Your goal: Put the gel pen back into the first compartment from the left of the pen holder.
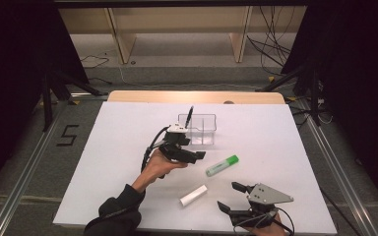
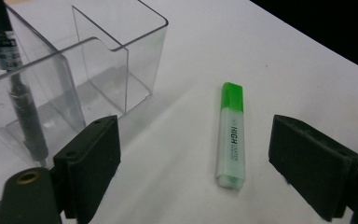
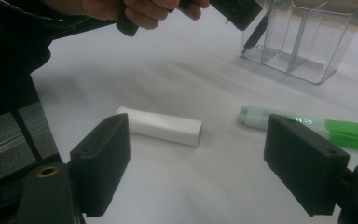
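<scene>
A black pen (image 1: 189, 117) already stands in the clear organizer (image 1: 197, 129) near the tabletop's far edge, while the green highlighter (image 1: 222, 165) and white eraser (image 1: 193, 195) lie mid-tabletop untouched, with left gripper (image 2: 193, 163) and right gripper (image 3: 198, 163) both gaping, empty.

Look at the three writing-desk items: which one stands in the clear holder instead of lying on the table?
The black pen. It stands tilted in the holder, while the green highlighter and the white stick lie flat on the table.
</scene>
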Tool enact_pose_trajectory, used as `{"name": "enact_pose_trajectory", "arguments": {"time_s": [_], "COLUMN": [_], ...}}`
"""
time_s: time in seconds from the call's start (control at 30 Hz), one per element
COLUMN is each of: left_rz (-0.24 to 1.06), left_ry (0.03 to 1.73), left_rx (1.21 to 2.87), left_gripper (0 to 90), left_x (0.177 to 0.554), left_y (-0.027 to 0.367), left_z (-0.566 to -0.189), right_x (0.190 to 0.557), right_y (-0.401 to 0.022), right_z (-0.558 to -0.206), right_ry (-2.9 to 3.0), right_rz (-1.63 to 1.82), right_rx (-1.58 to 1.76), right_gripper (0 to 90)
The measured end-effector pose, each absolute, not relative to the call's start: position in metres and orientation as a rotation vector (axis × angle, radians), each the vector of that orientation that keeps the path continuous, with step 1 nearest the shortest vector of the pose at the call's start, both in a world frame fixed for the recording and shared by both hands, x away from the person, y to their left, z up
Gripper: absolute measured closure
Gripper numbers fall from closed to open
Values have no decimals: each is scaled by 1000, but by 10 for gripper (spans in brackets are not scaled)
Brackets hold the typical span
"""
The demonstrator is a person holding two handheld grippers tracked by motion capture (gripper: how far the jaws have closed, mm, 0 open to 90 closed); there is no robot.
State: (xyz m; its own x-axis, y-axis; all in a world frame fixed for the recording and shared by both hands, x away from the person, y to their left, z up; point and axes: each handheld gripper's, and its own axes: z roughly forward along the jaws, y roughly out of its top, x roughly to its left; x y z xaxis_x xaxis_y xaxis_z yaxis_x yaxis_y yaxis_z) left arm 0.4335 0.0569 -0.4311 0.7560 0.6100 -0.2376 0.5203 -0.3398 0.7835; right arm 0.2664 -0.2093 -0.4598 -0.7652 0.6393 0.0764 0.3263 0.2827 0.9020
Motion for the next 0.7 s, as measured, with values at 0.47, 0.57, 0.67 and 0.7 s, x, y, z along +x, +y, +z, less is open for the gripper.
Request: {"name": "enact_pose_trajectory", "arguments": {"time_s": [0.47, 0.57, 0.67, 0.7], "left_rz": [112, 116, 121, 120], "left_ry": [806, 795, 786, 781], "left_rx": [2085, 2101, 2117, 2124], "left_gripper": [160, 160, 160, 160], "left_x": [427, 426, 425, 425], "left_y": [41, 38, 34, 34], "left_z": [-437, -439, -440, -440], "right_x": [269, 269, 269, 269], "right_y": [-212, -212, -214, -214], "right_z": [-461, -461, -462, -462], "right_ry": [2251, 2251, 2246, 2246], "right_rz": [1483, 1484, 1488, 1488], "right_rx": [895, 894, 902, 902], "right_gripper": [234, 234, 234, 234]}}
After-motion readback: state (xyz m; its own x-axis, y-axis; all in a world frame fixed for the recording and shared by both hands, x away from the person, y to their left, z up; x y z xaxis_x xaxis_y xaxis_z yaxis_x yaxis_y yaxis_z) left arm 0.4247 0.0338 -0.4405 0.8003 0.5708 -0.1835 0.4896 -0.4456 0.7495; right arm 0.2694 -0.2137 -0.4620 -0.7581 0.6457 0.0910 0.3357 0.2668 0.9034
